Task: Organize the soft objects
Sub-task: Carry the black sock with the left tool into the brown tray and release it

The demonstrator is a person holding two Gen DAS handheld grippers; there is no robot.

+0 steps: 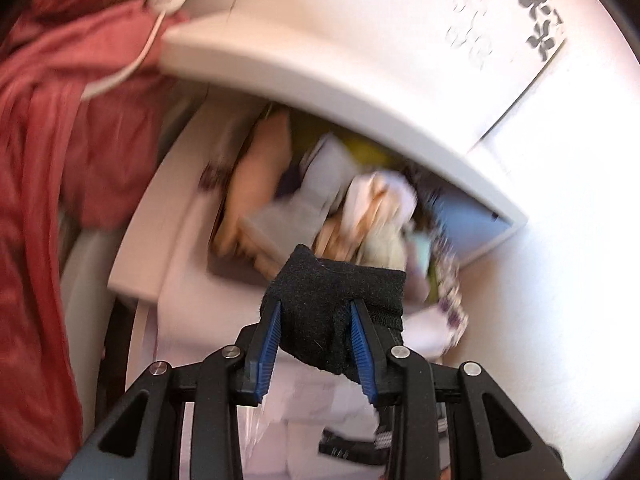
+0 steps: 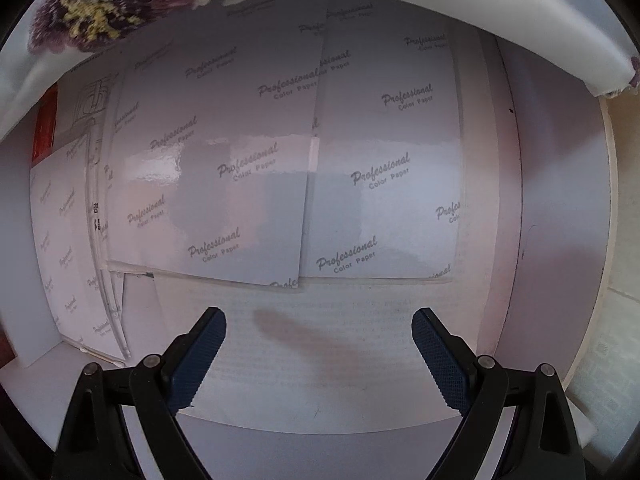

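Left wrist view: left gripper is clamping black fabric, drawer of soft items at 12 o'clock. Right gripper is hanging open, empty. Risk: loose fabric snagging drawer rim, slipping out.

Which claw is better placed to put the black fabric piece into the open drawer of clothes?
Left. The left claw already grips the black fabric piece above the white open drawer of clothes. The right claw is open, empty, over printed paper sheets.
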